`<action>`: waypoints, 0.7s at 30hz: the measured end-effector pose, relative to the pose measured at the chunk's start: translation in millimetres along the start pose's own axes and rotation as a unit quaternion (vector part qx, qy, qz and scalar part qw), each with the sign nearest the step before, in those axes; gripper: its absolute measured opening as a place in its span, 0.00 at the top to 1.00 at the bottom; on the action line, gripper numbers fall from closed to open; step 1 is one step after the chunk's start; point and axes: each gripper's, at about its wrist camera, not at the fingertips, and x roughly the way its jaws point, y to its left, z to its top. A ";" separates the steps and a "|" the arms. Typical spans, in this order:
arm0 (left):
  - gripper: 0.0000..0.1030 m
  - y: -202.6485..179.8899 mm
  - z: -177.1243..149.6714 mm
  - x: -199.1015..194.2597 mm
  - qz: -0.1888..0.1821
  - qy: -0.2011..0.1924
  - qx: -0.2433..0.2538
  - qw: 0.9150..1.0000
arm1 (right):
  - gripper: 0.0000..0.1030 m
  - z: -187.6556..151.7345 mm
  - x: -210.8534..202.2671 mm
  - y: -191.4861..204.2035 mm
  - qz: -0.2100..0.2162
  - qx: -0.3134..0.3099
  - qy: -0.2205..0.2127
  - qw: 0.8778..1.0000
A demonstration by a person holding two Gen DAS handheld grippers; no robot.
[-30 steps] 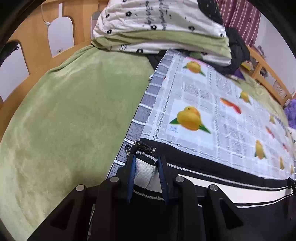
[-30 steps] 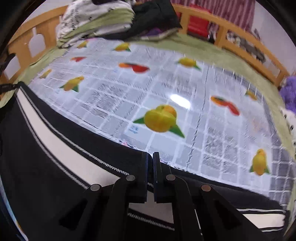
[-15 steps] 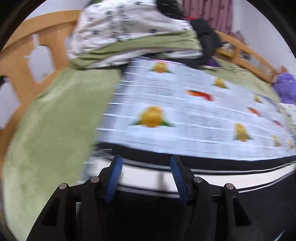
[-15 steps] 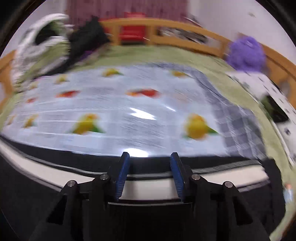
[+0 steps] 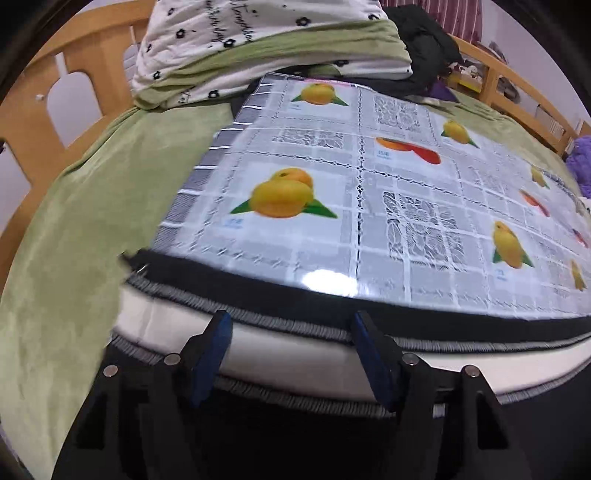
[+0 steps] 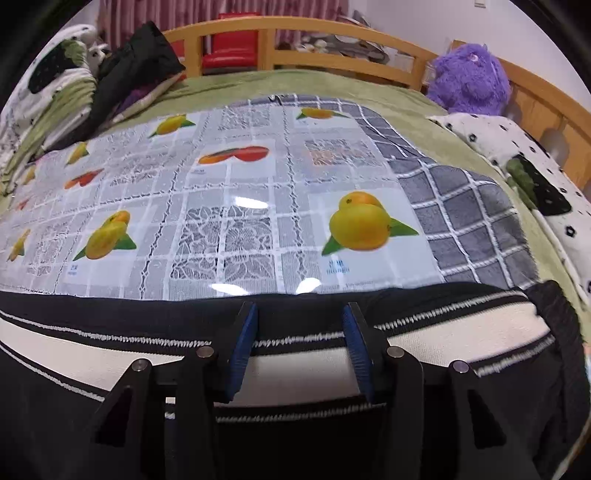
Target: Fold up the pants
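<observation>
Left gripper (image 5: 291, 321): jaws apart, just been opening; blue pads clear of the cloth, nothing pinched between them, the white stripe of the pants (image 5: 295, 354) showing in the gap. Right gripper (image 6: 299, 314): same condition, jaws apart after opening, pads free, hovering over the pants' striped band with no grip. Pants are black with one broad white stripe edged by stitched trim, lying flat across the near edge of the fruit-print plastic cloth (image 5: 369, 192), one end reaching the green bed cover (image 5: 81, 206). Beyond the plastic cloth, a grey checked blanket (image 6: 472, 221) sticks out at its right side. Surroundings, counted: one pile of flower-print and green bedding (image 5: 258, 48) at the left end, one black garment (image 6: 136, 70) heaped beside it, one purple plush toy (image 6: 469, 77) against the wooden bed rail (image 6: 303, 33), one flower-print pillow (image 6: 532, 166) at the right, one red chair (image 6: 229, 48) behind the rail. Nothing lies on the plastic cloth ahead of either gripper.
</observation>
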 end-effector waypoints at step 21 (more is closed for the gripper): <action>0.54 126.1 -152.7 -90.8 -0.101 -0.043 -0.175 0.978 | 0.51 -66.8 -177.8 106.3 0.110 0.036 0.002 0.993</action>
